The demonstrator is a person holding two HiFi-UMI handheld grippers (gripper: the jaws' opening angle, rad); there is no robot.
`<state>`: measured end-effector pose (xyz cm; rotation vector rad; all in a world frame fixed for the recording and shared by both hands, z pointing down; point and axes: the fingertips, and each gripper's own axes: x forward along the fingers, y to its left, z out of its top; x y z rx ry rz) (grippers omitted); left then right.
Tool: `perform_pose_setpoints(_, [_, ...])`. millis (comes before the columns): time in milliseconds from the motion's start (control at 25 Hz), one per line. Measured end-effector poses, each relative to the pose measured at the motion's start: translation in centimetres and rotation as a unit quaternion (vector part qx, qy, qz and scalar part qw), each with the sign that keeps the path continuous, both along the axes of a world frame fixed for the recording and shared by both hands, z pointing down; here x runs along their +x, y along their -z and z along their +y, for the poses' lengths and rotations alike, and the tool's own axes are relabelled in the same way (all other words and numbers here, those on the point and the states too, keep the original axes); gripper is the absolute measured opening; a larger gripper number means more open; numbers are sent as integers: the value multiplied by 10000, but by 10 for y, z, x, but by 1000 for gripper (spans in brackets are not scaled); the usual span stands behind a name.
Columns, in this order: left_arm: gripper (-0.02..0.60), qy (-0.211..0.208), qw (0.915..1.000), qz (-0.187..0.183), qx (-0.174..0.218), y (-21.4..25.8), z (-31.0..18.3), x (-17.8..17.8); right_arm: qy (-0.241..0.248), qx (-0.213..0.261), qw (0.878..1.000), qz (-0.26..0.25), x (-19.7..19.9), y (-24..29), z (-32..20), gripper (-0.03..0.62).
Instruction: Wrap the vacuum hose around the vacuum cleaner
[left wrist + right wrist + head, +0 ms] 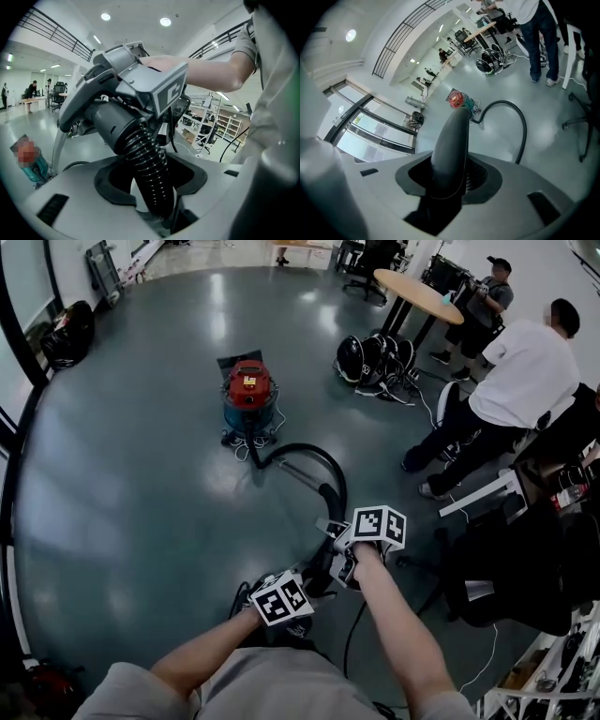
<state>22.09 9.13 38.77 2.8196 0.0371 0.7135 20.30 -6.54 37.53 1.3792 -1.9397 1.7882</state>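
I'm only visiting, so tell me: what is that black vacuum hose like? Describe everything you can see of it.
The vacuum hose is black, looks flexible and is ribbed like a spring. It leaves the foot of the vacuum cleaner, curls in a loop over the grey floor, then rises toward the person. Its ribbed part sits between the left gripper's jaws and joins a smooth dark cuff. Its smooth, curved end tube is gripped in the right gripper's jaws.

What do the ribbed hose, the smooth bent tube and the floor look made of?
The ribbed hose: flexible black plastic, probably; its close spiral ribs catch glints. The smooth bent tube: rigid dark plastic, likely; matte, with a faint seam. The floor: glossy coated concrete or resin, seemingly; it mirrors bright lights.
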Motion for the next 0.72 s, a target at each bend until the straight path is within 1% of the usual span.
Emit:
perform_pose_setpoints(160, [204,-132,9998,-13,-145,-4,6,-2,-47,-250,9996,84,0,-14,6,144])
perform_pose_setpoints(320, [204,-207,9994,22,-259,-7,7,-6,239,-333,9983,410,-3,-27,13,189])
perform_pose_setpoints(480, [203,-287,9991,93,-311,-9,5,-7,565,-143,9957,715,-3,-31,21,256])
perform_pose_setpoints(560, [204,-360,9988,75,-319,-12,6,-10,674,-78,9951,714,-3,-29,27,283])
perform_pose_setpoints(640, [204,-393,9985,-26,-371,-17,7,-15,747,28,9950,659,-2,-24,34,300])
perform_pose_setpoints(720, [204,-343,9982,-133,-469,-21,2,-22,852,304,9940,611,0,-10,40,301])
